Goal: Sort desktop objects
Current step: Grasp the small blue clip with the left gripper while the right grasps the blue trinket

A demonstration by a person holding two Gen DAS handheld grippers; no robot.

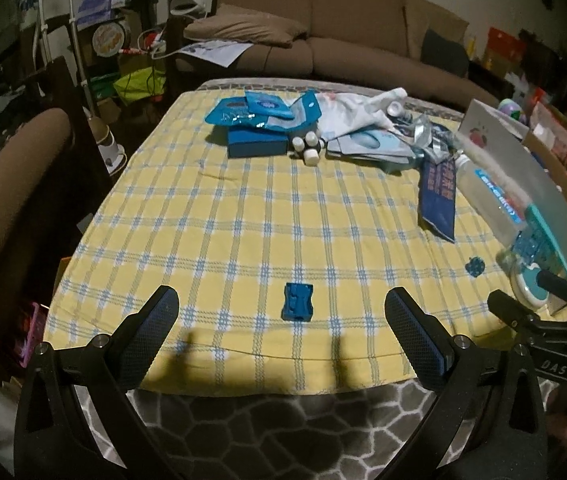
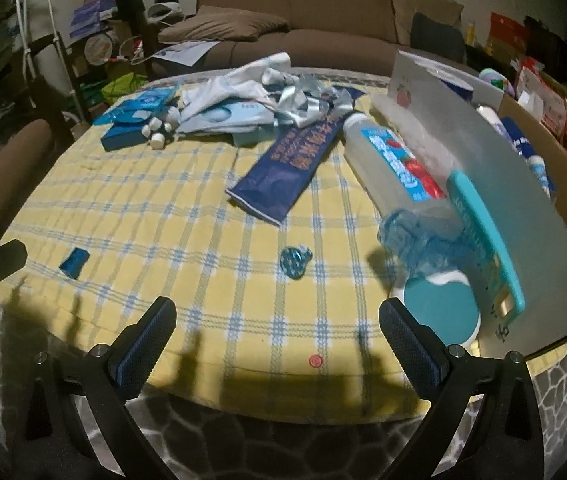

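Observation:
A small blue plastic block (image 1: 297, 302) lies on the yellow checked cloth (image 1: 243, 216), just ahead of my open, empty left gripper (image 1: 281, 312); it also shows at the left in the right wrist view (image 2: 74, 263). A crumpled blue wrapper (image 2: 295, 263) lies ahead of my open, empty right gripper (image 2: 277, 316), and shows in the left wrist view (image 1: 475, 266). A dark blue pouch (image 2: 291, 168), a clear bottle (image 2: 395, 168), a blue box (image 1: 257, 142) with blue packets (image 1: 259, 110) on it and small white bottles (image 1: 309, 148) lie farther back.
A translucent bin (image 2: 503, 184) with a teal comb (image 2: 487, 236) stands at the right edge, a teal round lid (image 2: 437, 306) beside it. White cloth and silver packets (image 2: 267, 96) are heaped at the back. A brown sofa (image 2: 323, 20) stands behind, a chair (image 1: 7, 200) at the left.

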